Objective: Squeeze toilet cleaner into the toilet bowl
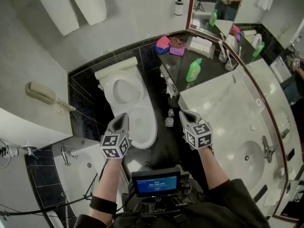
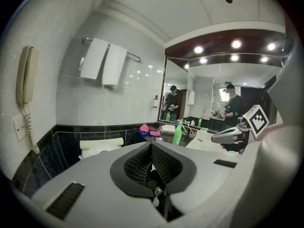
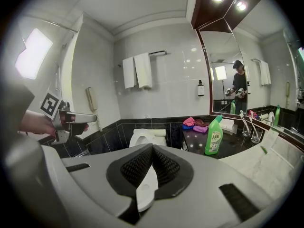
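Note:
A white toilet point(image 1: 129, 109) stands with its lid up against the black tiled wall; it also shows in the left gripper view point(image 2: 97, 148) and the right gripper view point(image 3: 145, 137). A green toilet cleaner bottle point(image 1: 193, 70) stands upright on the dark counter to its right point(image 2: 177, 133) point(image 3: 213, 136). My left gripper point(image 1: 122, 116) hovers over the bowl's near rim, shut and empty point(image 2: 152, 149). My right gripper point(image 1: 183, 113) is held beside the toilet, well short of the bottle, shut with nothing in it point(image 3: 153, 149).
Pink and purple cloths point(image 1: 169, 44) and glasses with toothbrushes point(image 1: 227, 59) share the counter. A marble basin point(image 1: 247, 158) lies at the right, a bathtub point(image 1: 80, 171) at the left. A wall phone point(image 1: 42, 95) and towels point(image 1: 71, 4) hang above. A small bottle point(image 1: 169, 119) stands on the floor.

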{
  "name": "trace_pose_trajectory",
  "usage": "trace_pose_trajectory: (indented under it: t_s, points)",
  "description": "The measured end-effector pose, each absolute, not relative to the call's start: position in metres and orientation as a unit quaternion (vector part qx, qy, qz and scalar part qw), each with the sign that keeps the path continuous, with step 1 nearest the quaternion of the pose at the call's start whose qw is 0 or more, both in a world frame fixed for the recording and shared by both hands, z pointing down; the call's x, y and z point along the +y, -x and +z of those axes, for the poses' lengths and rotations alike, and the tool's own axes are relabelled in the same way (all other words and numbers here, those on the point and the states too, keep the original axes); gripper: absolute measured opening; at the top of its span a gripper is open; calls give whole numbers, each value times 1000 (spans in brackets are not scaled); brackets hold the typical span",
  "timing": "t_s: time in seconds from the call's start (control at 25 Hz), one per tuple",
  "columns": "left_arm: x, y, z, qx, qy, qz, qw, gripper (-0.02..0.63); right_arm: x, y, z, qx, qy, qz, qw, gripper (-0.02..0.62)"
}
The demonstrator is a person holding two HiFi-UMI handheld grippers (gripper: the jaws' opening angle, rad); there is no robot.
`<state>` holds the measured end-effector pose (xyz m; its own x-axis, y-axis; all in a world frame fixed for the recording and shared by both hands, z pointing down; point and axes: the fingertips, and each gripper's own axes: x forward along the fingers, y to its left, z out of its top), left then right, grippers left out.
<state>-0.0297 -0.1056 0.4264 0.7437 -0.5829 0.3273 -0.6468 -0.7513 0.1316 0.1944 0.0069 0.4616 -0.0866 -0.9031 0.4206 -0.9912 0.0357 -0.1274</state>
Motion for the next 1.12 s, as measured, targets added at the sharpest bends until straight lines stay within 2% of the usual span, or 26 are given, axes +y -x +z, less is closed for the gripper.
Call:
trace_pose_trajectory:
  t_s: [0.64, 0.92, 1.12]
  points:
    - [-132, 25, 433, -249, -953, 134, 108, 0, 3, -184, 479, -663, -712, 206, 106, 15]
    - [-130, -34, 439, -213, -962, 140, 96, 9, -1, -231, 488, -655, -719, 210, 97, 14]
    - [-128, -95, 446, -185, -968, 147, 85, 77, -13, -275, 503, -660, -711, 223, 93, 14]
